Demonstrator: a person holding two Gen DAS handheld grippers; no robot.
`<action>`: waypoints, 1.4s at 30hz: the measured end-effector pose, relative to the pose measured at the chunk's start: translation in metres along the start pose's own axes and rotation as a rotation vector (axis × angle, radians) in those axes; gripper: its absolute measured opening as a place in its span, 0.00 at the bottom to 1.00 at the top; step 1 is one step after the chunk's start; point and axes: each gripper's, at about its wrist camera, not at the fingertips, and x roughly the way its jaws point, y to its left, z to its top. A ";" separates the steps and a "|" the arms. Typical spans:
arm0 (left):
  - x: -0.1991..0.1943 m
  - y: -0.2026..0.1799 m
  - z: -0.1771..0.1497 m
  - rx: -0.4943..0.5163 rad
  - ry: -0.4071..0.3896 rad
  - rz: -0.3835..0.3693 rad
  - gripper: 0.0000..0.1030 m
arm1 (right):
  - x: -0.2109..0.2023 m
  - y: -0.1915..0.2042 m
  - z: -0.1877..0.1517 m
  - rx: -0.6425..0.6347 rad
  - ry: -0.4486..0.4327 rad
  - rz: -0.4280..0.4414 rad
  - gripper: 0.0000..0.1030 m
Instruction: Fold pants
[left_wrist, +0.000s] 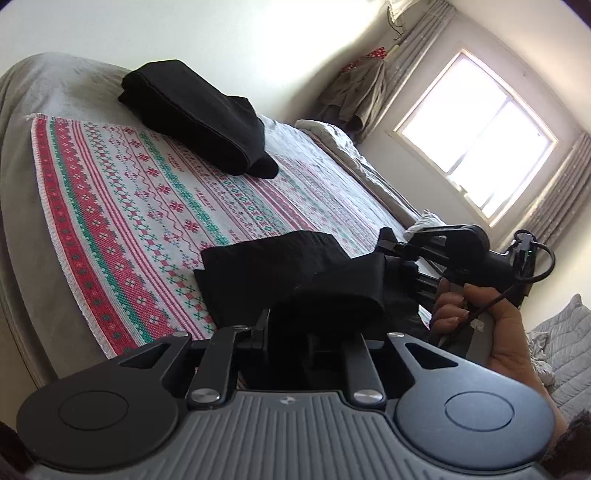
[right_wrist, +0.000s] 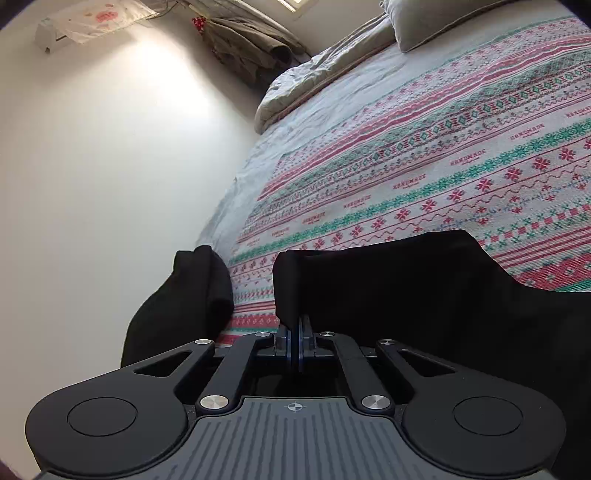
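The pants lie black and partly folded on the near part of the patterned blanket, bunched up right in front of both grippers. In the left wrist view, the left gripper has its fingers a little apart with a thick roll of the black cloth lying between them; whether the pads press on the cloth cannot be told, since the fabric hides the tips. Just beyond, to the right, a hand holds the right gripper, whose tip reaches into the same cloth.

In the right wrist view, the right gripper has its fingers almost together on a raised edge of the pants, pinching the fold where it stands up from the blanket. A second black garment hangs at the bed's edge to the left, next to the white wall.

Farther off in the left wrist view, a folded black stack rests at the blanket's far end, partly on the grey bedspread. Beyond that are a rumpled quilt, clothes on the wall, and a bright window with curtains.
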 end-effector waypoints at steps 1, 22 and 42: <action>0.002 0.000 0.001 0.007 -0.007 0.035 0.39 | 0.002 0.002 0.000 0.003 -0.005 0.010 0.10; 0.122 -0.024 0.093 0.563 0.390 -0.039 0.97 | -0.137 -0.046 -0.013 -0.129 0.069 -0.118 0.72; 0.177 0.013 0.104 0.275 0.613 -0.494 1.00 | -0.139 -0.077 -0.066 -0.138 0.112 -0.124 0.84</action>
